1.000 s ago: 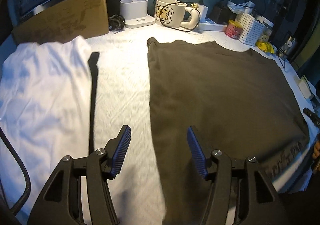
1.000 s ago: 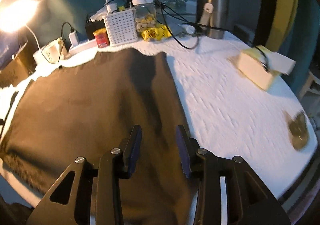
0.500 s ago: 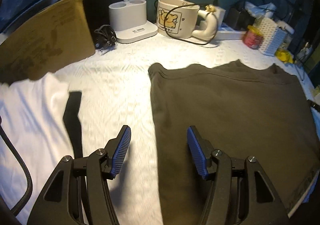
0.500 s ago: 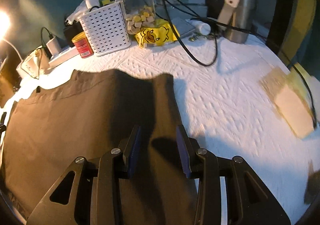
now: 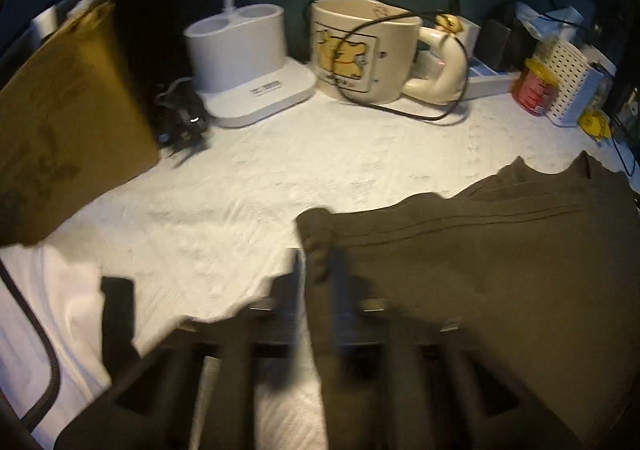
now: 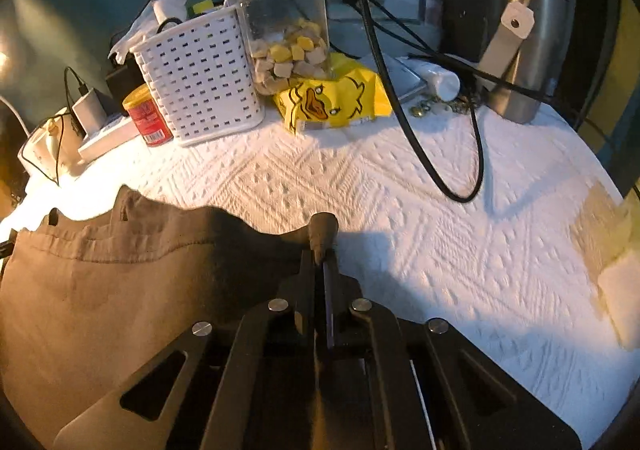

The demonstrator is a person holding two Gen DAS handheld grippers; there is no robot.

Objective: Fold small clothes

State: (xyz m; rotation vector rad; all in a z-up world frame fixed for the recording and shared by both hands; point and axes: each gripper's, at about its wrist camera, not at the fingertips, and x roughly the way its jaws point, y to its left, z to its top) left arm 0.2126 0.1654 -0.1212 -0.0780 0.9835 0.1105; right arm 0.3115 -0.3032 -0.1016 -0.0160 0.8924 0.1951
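Observation:
A dark olive-brown garment point(image 5: 480, 270) lies flat on the white textured table cover point(image 5: 248, 209). My left gripper point(image 5: 318, 274) is blurred and shut on the garment's far left corner. In the right wrist view the same garment point(image 6: 120, 282) fills the lower left. My right gripper point(image 6: 320, 250) is shut on the garment's far right corner, which bunches up between the fingertips. A white garment point(image 5: 48, 314) lies at the left edge of the left wrist view.
Along the back stand a cardboard box point(image 5: 60, 121), a white lamp base point(image 5: 248, 69), a cream mug point(image 5: 360, 49), a red can point(image 6: 148, 121), a white perforated basket point(image 6: 200, 85), a snack jar point(image 6: 286, 29), a yellow duck packet point(image 6: 332, 97), a steel tumbler point(image 6: 520, 49) and black cables point(image 6: 420, 137).
Both grippers moved forward to the garment's far edge and closed on its two far corners. They were open half a second ago.

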